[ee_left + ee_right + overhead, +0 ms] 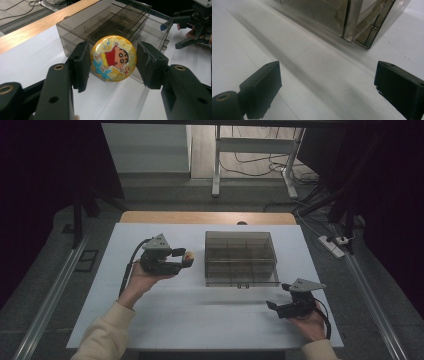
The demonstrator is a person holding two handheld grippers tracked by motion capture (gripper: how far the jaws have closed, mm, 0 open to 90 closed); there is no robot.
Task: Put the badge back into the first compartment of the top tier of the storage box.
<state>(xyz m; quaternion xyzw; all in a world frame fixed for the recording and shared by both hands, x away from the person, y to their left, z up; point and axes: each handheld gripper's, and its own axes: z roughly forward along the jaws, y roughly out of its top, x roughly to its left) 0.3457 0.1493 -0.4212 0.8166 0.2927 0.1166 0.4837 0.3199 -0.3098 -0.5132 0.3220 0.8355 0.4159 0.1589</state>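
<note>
A round yellow pin badge (pixel 113 58) with a cartoon child in red sits upright between the pads of my left gripper (pixel 113 65), which is shut on its edges. In the high view that gripper (pixel 185 260) hovers over the table's left half and holds the badge (pixel 189 256) just left of a smoky clear plastic organiser box (pixel 242 258) with several compartments. My right gripper (pixel 273 307) rests low near the table's front right, open, with nothing between its jaws (pixel 328 66). The box corner (pixel 352 22) lies ahead of it.
The white table (pixel 200 315) has a wooden strip along its far edge (pixel 207 218). The box (pixel 112 22) stands right behind the badge. The right gripper (pixel 173 35) shows beyond it. A power strip (pixel 332 245) and cables lie on the floor at the right.
</note>
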